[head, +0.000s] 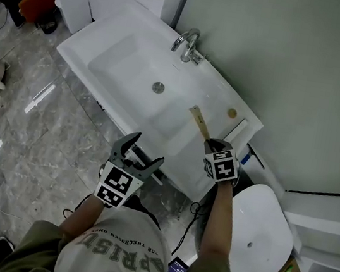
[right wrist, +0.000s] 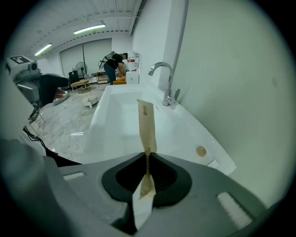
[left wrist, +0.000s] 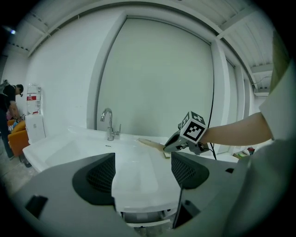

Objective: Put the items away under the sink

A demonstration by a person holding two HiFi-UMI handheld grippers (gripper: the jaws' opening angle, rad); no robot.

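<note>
The right gripper [head: 210, 143] has its jaws nipped almost together on a long, flat tan packet [right wrist: 147, 124]. The packet's near end hangs limp behind the pads. The rest sticks out ahead over the right part of the sink [head: 83, 40], pointing toward the faucet [head: 188, 44]. Whether its far tip touches the white surface I cannot tell (the print on it is too small to read). The left gripper [head: 142, 153] has its jaws wide with nothing between them. It hangs by the sink's front edge, left of the right gripper and apart from it.

The basin holds only its drain [head: 158, 87]. A small round tan disc [head: 232, 113] sits on the ledge near the wall [head: 283, 67], just right of the packet. Marble floor [head: 39, 111] lies open to the left, and a white oval lid [head: 256, 235] crowds the right side.

In the head view the sink's top hides the space under it. The left gripper view shows only a dim sliver below the front edge.
</note>
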